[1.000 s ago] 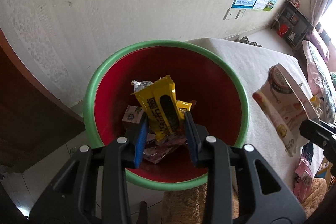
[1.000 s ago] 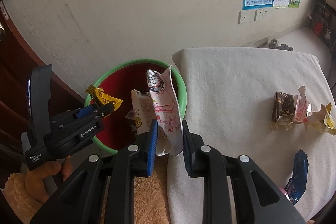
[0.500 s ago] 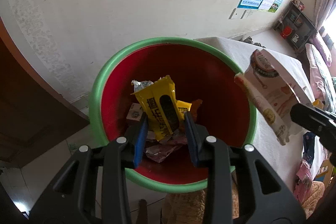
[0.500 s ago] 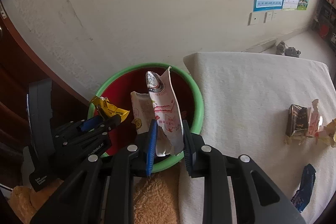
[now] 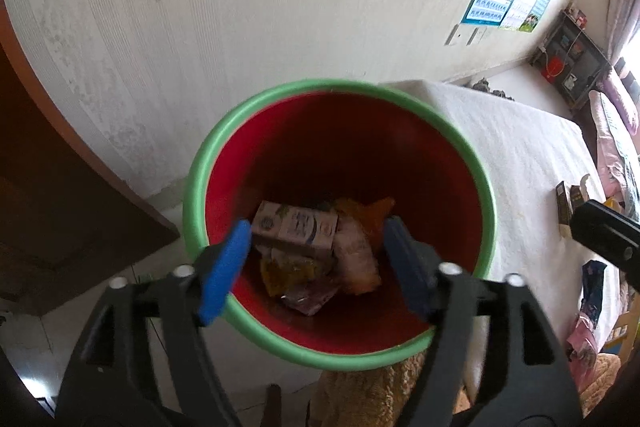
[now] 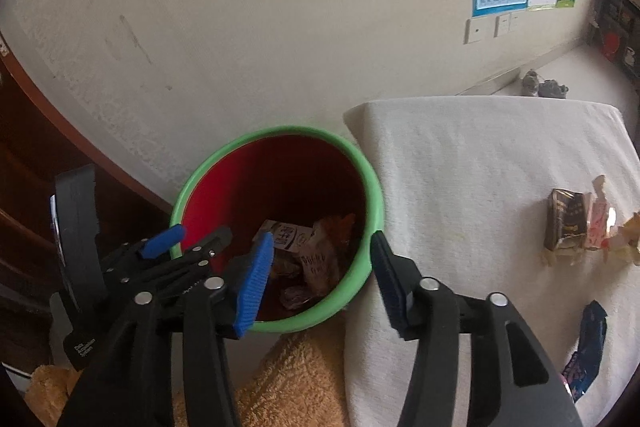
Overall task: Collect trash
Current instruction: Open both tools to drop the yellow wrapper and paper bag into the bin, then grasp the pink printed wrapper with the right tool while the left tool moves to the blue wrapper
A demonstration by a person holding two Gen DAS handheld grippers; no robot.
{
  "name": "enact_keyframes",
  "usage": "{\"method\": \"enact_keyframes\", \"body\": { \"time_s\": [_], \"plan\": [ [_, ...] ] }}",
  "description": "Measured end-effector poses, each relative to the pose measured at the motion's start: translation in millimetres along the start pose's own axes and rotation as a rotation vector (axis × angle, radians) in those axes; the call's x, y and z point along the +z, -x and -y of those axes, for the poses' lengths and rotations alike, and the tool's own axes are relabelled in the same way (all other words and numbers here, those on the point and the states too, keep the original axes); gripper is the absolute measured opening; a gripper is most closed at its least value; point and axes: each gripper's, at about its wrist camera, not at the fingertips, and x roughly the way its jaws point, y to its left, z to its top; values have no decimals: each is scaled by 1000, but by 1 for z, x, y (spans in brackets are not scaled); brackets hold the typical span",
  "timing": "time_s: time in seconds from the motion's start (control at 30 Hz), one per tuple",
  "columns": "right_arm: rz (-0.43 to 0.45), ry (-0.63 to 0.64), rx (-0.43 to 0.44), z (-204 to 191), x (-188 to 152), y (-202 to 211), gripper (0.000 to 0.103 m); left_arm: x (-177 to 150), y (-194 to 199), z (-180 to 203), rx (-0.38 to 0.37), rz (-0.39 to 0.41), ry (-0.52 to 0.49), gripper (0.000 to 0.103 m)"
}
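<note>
Both claws are hanging over the green-rimmed red bin (image 5: 200, 187). The left claw (image 5: 316, 259) and right claw (image 6: 320, 279) have just been opening, nothing between their jaws. Discarded wrappers (image 5: 320, 259) are lying at the bin's bottom, below both claws. More wrappers (image 6: 576, 227) are sitting on the counter (image 6: 460, 167).
</note>
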Motion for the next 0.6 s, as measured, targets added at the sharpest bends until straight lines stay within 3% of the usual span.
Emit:
{"method": "enact_keyframes", "body": {
  "time_s": [0.13,0.33,0.43,0.6],
  "plan": [
    [35,24,-29,7,-4,16,64,1,13,20,3,78,-75,92],
    [62,63,-94,37,-30,48,79,-6,31,62,-41,146,-185,93],
    [50,-15,-140,75,-52,66,79,-14,39,88,-112,151,-228,93],
    [9,-250,-242,158,-99,95,79,-26,49,124,-149,200,-317,93]
  ]
}}
